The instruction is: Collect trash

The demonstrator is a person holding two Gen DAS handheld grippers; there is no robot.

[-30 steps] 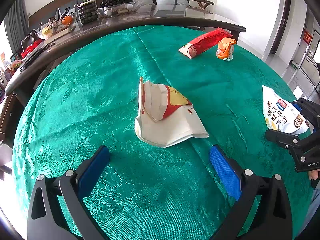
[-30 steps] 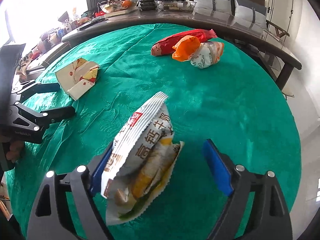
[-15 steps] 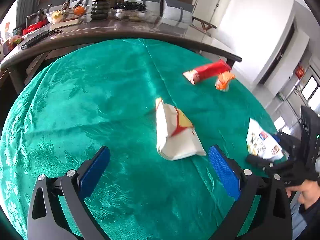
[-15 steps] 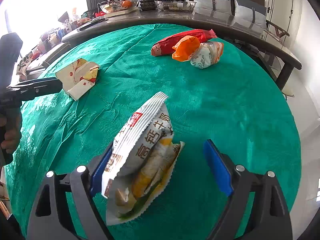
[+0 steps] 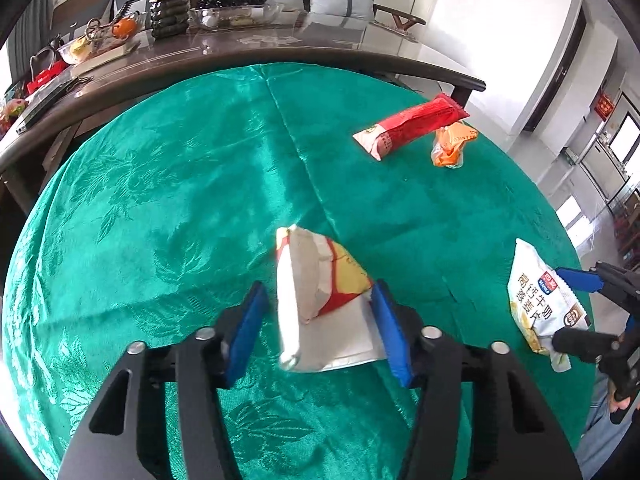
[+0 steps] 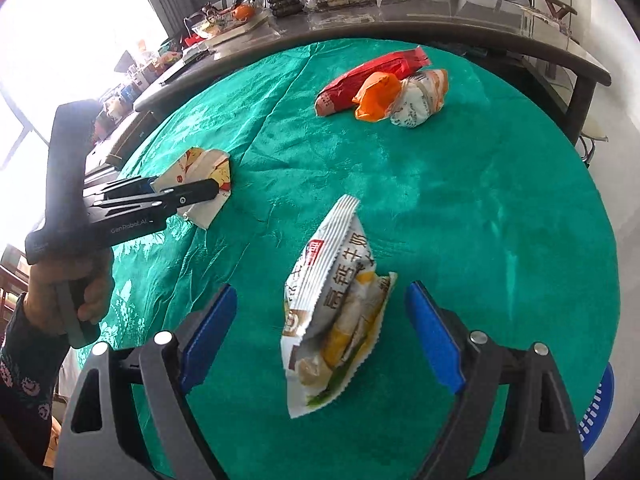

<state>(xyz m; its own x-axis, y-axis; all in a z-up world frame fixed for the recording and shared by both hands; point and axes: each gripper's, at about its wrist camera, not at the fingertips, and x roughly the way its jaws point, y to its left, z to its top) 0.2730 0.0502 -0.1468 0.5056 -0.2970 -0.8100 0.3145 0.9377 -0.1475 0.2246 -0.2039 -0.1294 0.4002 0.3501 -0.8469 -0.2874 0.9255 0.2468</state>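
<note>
A crumpled white, red and yellow paper bag [image 5: 316,300] lies on the green tablecloth [image 5: 180,200]. My left gripper [image 5: 318,288] straddles it with its jaws closing. The right pad [image 5: 390,332] touches the bag's edge, while a gap shows at the left pad [image 5: 244,332]. A white snack bag [image 6: 336,304] stands between the pads of my right gripper [image 6: 320,290], apart from both, as the jaws close slightly. In the right wrist view the left gripper [image 6: 184,190] is over the paper bag [image 6: 204,168].
A red wrapper [image 6: 368,76], an orange bag [image 6: 378,94] and a crumpled white wrapper [image 6: 420,98] lie together at the far side. Behind the round table runs a dark counter [image 5: 280,52] with bowls and a plant. A blue basket [image 6: 596,412] shows at the lower right.
My left gripper has moved forward over the paper bag and its jaws have narrowed around it. The snack bag no longer leans on the right gripper's left pad.
</note>
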